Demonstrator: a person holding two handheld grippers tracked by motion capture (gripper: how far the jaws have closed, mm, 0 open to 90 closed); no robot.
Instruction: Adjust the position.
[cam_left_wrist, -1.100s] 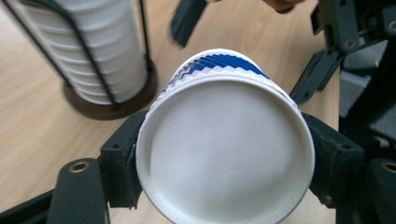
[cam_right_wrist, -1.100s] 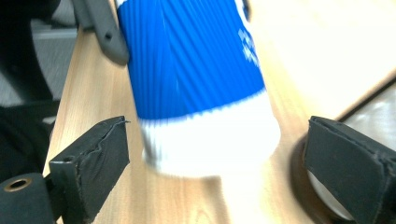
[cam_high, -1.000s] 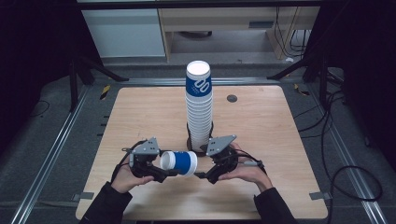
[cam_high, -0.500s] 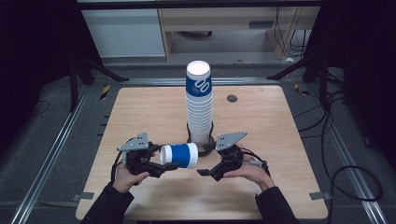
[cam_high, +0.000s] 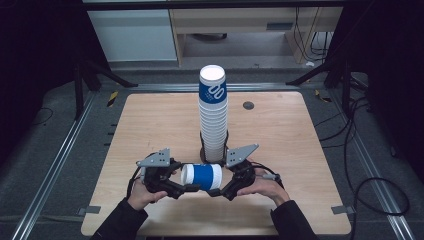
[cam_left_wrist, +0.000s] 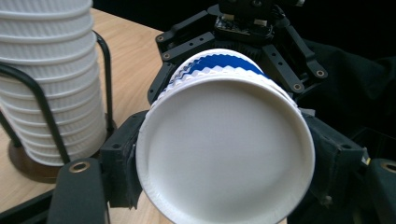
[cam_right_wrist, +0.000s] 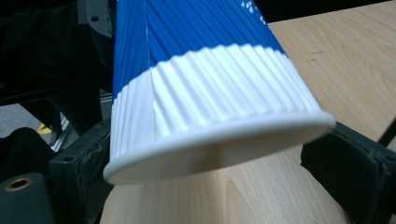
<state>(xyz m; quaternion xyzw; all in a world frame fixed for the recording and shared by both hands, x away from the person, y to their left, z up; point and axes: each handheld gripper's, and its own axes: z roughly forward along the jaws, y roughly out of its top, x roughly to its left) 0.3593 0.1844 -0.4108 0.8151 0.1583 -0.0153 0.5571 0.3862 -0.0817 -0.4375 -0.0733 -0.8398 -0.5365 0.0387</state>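
A blue-and-white paper cup (cam_high: 201, 177) lies on its side in the air just above the bench (cam_high: 150, 120), held between the two grippers in front of the tall stack (cam_high: 213, 115) of like cups in its wire holder (cam_high: 204, 148). The left gripper (cam_high: 186, 187) has the cup's base end between its jaws – in its own view the pads (cam_left_wrist: 122, 163) press on either side of the wide white end, so it is closed on the cup. The right gripper (cam_high: 216, 191) stands at the rim end; its jaws have just been closing a little, with the cup's ribbed rim (cam_right_wrist: 219, 140) between them, but they stand wide and I cannot tell whether the pads touch.

The step in hand looks like a handover or a two-handed pull – perhaps parting nested cups, since the left gripper view hints at more than one rim. Next, the right gripper likely needs to close firmly on the rim end, gently enough not to crush the paper, before either hand draws away.
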